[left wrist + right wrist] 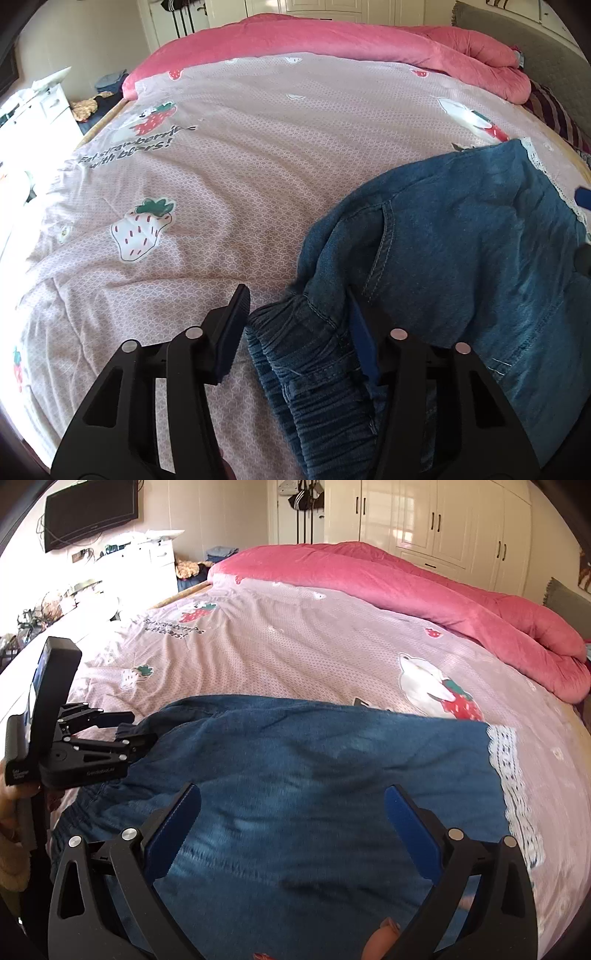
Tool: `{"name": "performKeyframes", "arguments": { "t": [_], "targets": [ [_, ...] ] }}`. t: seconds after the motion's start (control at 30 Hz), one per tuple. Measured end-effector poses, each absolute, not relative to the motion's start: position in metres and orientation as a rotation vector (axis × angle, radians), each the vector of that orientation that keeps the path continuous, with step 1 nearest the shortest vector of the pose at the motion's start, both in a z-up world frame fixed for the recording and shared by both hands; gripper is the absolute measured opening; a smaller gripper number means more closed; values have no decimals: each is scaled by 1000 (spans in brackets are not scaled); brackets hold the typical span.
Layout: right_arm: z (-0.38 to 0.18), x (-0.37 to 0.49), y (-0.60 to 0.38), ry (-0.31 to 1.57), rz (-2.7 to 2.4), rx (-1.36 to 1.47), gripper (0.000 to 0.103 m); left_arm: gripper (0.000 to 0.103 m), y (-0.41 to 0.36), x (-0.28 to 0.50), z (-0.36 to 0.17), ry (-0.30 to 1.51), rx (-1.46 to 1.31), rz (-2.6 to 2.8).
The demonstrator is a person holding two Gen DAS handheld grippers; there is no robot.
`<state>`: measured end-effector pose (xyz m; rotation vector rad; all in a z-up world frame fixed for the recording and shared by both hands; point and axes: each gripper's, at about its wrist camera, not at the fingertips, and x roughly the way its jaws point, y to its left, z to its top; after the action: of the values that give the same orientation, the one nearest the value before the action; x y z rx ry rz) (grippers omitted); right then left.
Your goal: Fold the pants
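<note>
On one pink bedspread (295, 653), one pair of denim pants (295, 775) lies beneath two spread grippers, left (295, 306) and right (291, 801).

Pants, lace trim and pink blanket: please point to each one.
pants (314, 760), right wrist view, middle of the denim.
lace trim (508, 760), right wrist view, upper lace.
pink blanket (332, 40), left wrist view, its top.

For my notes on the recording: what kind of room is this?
Very likely a home bedroom: a bed with a strawberry-print quilt, white wardrobes and a wall-mounted television.
</note>
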<state>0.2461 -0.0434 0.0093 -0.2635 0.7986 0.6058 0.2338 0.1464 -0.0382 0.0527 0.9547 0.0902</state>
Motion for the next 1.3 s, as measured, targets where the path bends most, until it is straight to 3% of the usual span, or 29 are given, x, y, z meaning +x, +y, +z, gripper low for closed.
{"name": "performKeyframes", "arguments": {
  "t": [0.1,0.2,0.43,0.7,0.73,0.8,0.9,1.3],
  "targets": [
    [4,265,-28,818,627,-312,99,32,150,238,-38,943,68,90],
    [-5,284,-13,845,635,-364,99,28,161,235,-33,908,2,67],
    [-15,324,17,862,685,-465,99,28,180,214,1,723,-126,30],
    [-22,336,62,833,848,-715,97,28,182,205,9,656,-136,14],
    [-23,335,65,839,871,-730,88,28,183,205,8,658,-137,12],
    [-24,334,69,879,934,-725,38,28,185,206,5,666,-140,15],
    [-21,326,66,878,934,-736,11,28,185,206,1,674,-126,30],
    [44,261,5,751,875,-548,6,28,178,178,19,590,-108,-21]
  ]
}}
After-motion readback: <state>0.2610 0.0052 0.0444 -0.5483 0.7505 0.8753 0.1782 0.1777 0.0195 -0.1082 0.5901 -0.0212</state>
